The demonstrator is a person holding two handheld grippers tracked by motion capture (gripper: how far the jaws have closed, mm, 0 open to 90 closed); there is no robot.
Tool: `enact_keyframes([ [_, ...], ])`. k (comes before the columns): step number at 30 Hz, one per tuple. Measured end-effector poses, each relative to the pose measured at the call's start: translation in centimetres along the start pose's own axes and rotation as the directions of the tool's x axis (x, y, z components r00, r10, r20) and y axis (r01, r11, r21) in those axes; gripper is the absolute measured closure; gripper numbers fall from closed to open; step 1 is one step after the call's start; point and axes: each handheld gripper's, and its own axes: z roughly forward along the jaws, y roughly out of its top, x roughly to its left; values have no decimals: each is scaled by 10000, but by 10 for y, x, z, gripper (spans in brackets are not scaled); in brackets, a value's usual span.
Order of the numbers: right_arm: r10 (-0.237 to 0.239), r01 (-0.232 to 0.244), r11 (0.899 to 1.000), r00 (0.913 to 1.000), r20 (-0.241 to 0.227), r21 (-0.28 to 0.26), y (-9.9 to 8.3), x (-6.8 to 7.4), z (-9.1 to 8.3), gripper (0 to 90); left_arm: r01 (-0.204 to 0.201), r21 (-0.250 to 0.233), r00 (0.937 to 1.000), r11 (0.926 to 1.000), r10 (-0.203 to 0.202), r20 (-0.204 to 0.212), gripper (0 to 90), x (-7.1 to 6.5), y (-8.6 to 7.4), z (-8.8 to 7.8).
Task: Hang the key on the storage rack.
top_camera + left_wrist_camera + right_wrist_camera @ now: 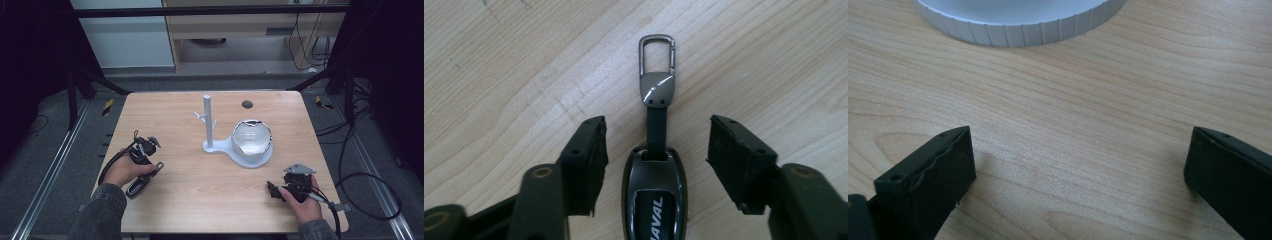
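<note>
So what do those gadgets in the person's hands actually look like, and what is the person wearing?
Each hand carries a black tool. The left gripper ends in two black jaws with flat rubbery pads and small screw holes. A black cable loops from it. The right gripper has the same blocky black pads, a grey three-cornered plate on top and a trailing black cable. The sleeves are dark grey-green.

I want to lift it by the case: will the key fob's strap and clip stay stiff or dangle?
The key fob looks hard and glossy, so it may slip between the pads. Its thin strap will probably flop, letting the metal clip swing.
</note>
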Motion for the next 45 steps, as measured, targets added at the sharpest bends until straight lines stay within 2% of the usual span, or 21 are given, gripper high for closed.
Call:
enact_keyframes([
  [7, -90, 90, 10000, 10000, 7, -4, 1, 1, 1, 4, 87, 268, 10000, 9996, -86, -27, 493, 0, 3, 13],
  [14, -104, 104, 9999, 9999, -15, -9, 1, 1, 1, 4, -33, 479, 10000, 9988, 34, -18, 554, 0, 2, 16],
  [23, -140, 140, 9999, 9999, -54, -17, 1, 2, 1, 4, -9, 311, 9999, 9995, 13, -125, 592, 1, 1, 16],
  [36, -168, 168, 9999, 9998, -72, -7, 1, 3, 2, 4, -178, 458, 9998, 9988, 181, -48, 643, -2, 5, 20],
  [45, -125, 125, 9999, 9999, -104, 25, 1, 3, 1, 4, -88, 516, 9999, 9986, 95, -136, 689, -1, 4, 22],
])
